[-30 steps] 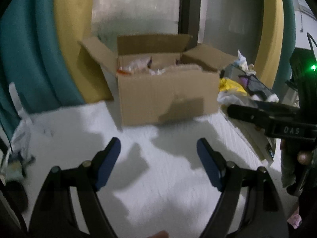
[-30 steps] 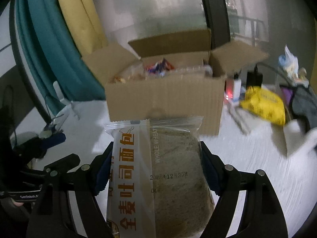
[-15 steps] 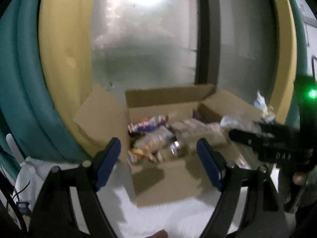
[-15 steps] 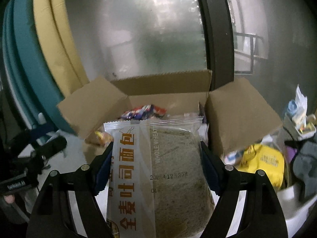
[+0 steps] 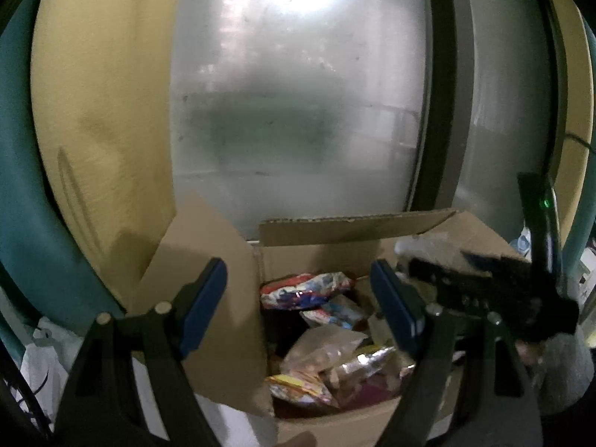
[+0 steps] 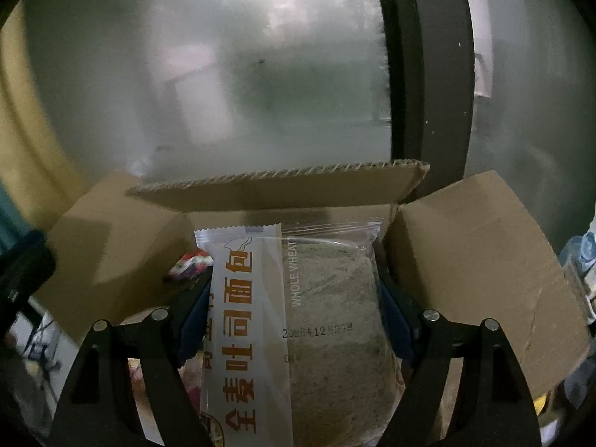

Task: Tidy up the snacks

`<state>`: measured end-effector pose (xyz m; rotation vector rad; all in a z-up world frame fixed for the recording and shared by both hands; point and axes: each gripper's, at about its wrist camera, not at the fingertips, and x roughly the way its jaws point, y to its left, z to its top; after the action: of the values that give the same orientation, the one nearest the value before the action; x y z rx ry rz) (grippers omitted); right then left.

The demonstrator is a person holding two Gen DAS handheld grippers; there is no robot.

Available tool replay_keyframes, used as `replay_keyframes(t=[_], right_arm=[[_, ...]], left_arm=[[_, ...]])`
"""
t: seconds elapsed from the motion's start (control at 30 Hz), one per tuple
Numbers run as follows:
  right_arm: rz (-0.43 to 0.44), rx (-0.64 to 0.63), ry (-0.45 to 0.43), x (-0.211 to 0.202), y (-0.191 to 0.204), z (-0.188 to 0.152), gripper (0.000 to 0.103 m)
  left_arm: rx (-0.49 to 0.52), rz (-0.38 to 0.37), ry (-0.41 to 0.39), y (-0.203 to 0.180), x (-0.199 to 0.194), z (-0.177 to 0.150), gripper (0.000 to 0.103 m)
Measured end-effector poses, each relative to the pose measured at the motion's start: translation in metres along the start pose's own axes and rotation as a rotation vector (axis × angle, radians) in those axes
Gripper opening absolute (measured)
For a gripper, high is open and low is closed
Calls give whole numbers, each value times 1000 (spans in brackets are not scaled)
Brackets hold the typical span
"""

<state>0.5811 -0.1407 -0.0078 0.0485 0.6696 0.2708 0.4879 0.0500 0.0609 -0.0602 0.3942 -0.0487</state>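
An open cardboard box point(image 5: 231, 354) holds several snack packets point(image 5: 305, 292). My left gripper point(image 5: 298, 301) is open and empty, raised over the box's left side. My right gripper point(image 6: 292, 298) is shut on a whole wheat bread packet point(image 6: 294, 327) and holds it over the box's open top point(image 6: 484, 260). In the left wrist view the right gripper point(image 5: 484, 287) shows black at the box's right side, with a corner of the clear packet point(image 5: 421, 242) ahead of it.
A frosted window point(image 5: 298, 111) with a dark frame point(image 5: 439, 111) stands behind the box. Yellow point(image 5: 93, 111) and teal curtains hang at the left. A white table surface point(image 5: 37, 365) shows at the lower left.
Both grippers have risen and moved forward, from in front of the box to over its open top. The bread packet stays gripped in the right gripper.
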Motion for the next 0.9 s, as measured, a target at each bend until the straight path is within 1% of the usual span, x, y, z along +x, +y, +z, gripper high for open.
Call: replay_keyframes(t=[0.07,0.1,0.13,0.17,0.23,0.3,0.37,0.47,0.57,0.77,0.8,0.87,0.9], right_arm=[[-38,-23,-22,7,5,7,82],[-44,-19,-12,15,6,12,82],[-42,-16,3,21,6,15,84],[-44,-12,45,33,6,19,87],[-25,2,80,46,5,24,88],[-21,13,48,44,5,28,88],[-43,-11,-15,31,10,30,89],[-49,-14,-52,13,14,25,89],[-60,-20,-76,-6,13,19,90],[-73,-39,-110,-54,18,-1,90],[-71,-43,-114,-58,12,0,90],[-68,-58,-134,-76,15,-6,90],[-71,-62,-146,-84,17,-9,90]], left_arm=[[-9,10,-3,5,2,0,80],[-18,12,-3,7,0,0,80],[-37,4,2,11,1,1,80],[-50,-4,5,14,1,1,80],[-56,-6,9,16,3,0,80],[-52,-8,11,16,4,0,80],[-58,-5,10,16,3,0,80],[-61,-13,15,12,6,-1,80],[-58,-17,15,7,0,1,80],[-75,-18,-1,-3,-26,-3,80],[-79,-23,2,-4,-31,-5,81],[-89,-8,-7,-8,-44,-8,87],[-100,0,-22,-9,-55,-11,88]])
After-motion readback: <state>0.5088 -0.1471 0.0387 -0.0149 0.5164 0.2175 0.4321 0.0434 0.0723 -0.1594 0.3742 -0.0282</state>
